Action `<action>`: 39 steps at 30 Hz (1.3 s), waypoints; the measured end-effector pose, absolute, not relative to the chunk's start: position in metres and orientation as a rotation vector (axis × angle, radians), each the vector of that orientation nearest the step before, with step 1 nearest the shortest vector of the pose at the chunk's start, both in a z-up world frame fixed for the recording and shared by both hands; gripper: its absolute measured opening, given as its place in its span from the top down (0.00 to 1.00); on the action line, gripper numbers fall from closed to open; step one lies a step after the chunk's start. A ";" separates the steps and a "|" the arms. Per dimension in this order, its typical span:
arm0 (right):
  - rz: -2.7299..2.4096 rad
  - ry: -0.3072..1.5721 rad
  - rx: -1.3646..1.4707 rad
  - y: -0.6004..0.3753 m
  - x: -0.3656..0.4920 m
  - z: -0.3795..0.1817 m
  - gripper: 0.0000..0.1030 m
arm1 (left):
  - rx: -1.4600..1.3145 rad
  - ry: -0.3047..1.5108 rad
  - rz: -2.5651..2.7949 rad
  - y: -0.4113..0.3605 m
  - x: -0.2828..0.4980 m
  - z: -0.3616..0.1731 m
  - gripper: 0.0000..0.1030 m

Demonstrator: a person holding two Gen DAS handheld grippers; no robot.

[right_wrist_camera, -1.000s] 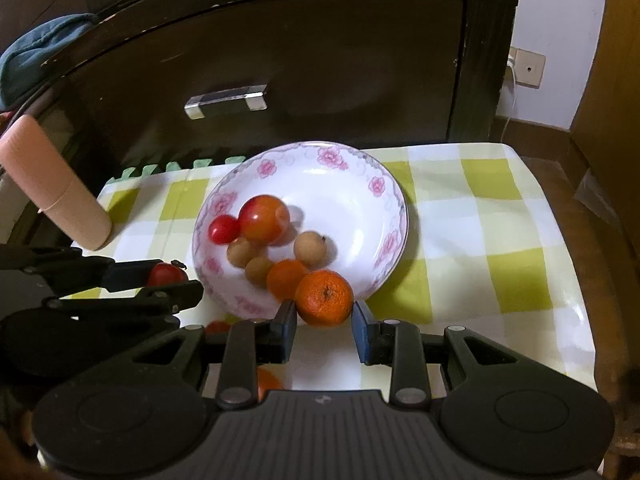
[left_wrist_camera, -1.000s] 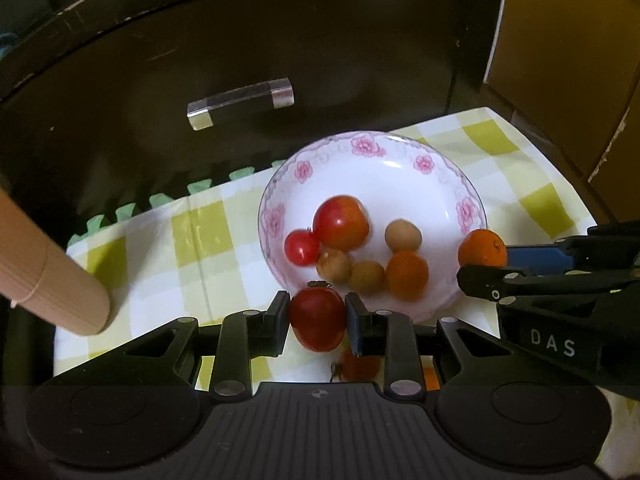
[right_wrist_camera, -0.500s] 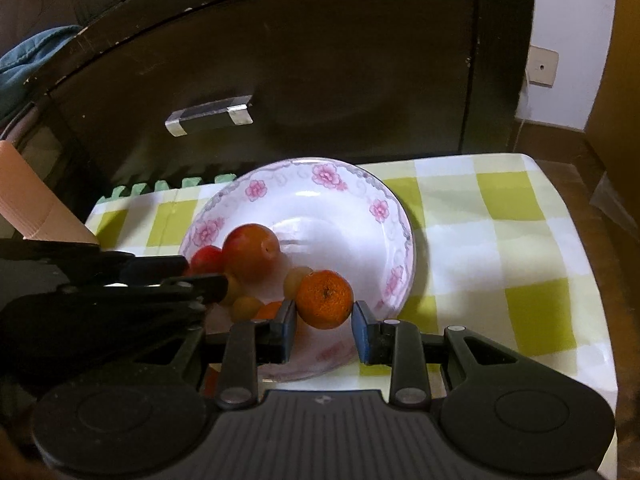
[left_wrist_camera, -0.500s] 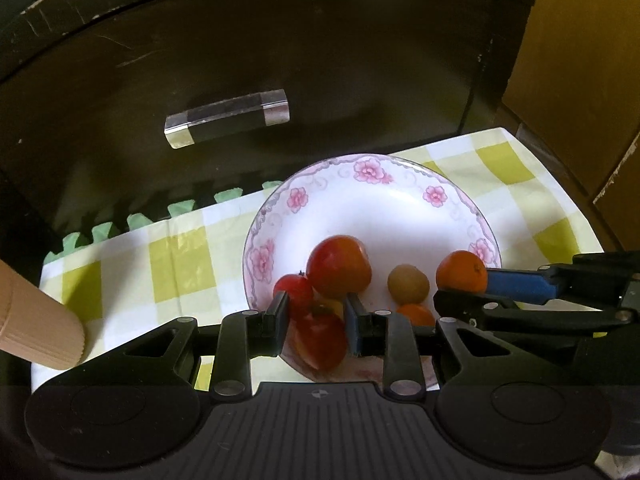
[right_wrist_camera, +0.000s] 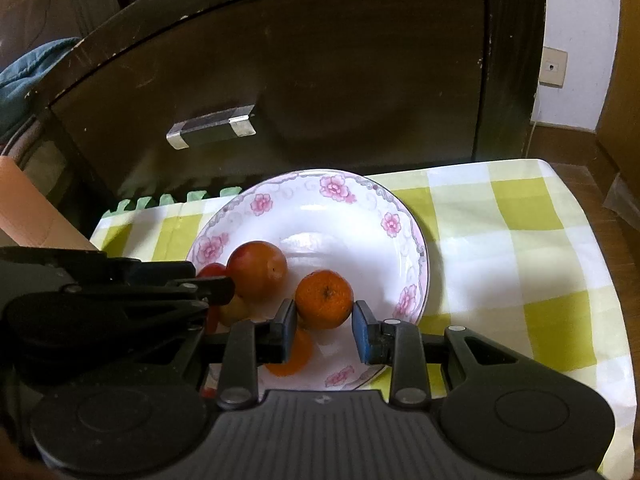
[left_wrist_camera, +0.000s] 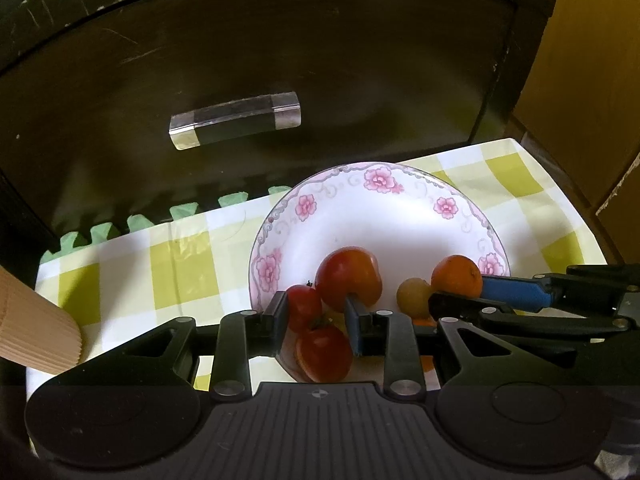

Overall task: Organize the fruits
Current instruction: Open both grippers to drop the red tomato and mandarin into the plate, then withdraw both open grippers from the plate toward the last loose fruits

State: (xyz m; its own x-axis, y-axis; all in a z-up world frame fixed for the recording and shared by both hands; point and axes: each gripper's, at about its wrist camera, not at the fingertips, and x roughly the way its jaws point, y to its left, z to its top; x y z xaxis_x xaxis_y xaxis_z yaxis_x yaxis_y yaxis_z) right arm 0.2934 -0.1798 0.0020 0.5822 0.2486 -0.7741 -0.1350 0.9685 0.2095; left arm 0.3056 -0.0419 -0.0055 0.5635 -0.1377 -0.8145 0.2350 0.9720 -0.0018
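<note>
Right wrist view: right gripper (right_wrist_camera: 325, 318) pinching the orange (right_wrist_camera: 324, 299) just above the plate (right_wrist_camera: 404, 224) floor, left gripper (left_wrist_camera: 316, 322) alongside clamping a tomato (left_wrist_camera: 323, 352)

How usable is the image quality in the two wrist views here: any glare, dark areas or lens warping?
Left wrist view: strong fisheye bending of the cabinet, which is dim and low in detail; the plate is bright but readable. Right wrist view: same bending, glare streaks on the plate, left gripper a near-black silhouette, mandarin sharp.

No legible text, label or number anywhere.
</note>
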 end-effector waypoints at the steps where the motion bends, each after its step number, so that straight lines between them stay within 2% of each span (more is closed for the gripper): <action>1: 0.226 0.924 0.137 -0.180 0.294 0.002 0.71 | 0.111 0.947 -0.219 -0.042 0.306 -0.005 0.63; 18: 0.221 0.885 0.156 -0.182 0.291 0.011 0.71 | 0.136 0.906 -0.198 -0.042 0.304 0.008 0.53; 30: 0.215 0.870 0.155 -0.182 0.280 0.023 0.71 | 0.148 0.866 -0.192 -0.039 0.291 0.026 0.41; 39: 0.230 0.868 0.137 -0.179 0.263 0.033 0.71 | 0.151 0.861 -0.190 -0.035 0.277 0.034 0.37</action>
State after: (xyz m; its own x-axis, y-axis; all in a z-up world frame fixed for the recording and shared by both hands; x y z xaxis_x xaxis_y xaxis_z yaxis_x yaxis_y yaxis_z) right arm 0.2629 -0.1787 0.0327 0.6241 0.2549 -0.7386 -0.1436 0.9666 0.2122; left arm 0.2768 -0.0349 0.0340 0.6366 -0.1046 -0.7640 0.2261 0.9725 0.0552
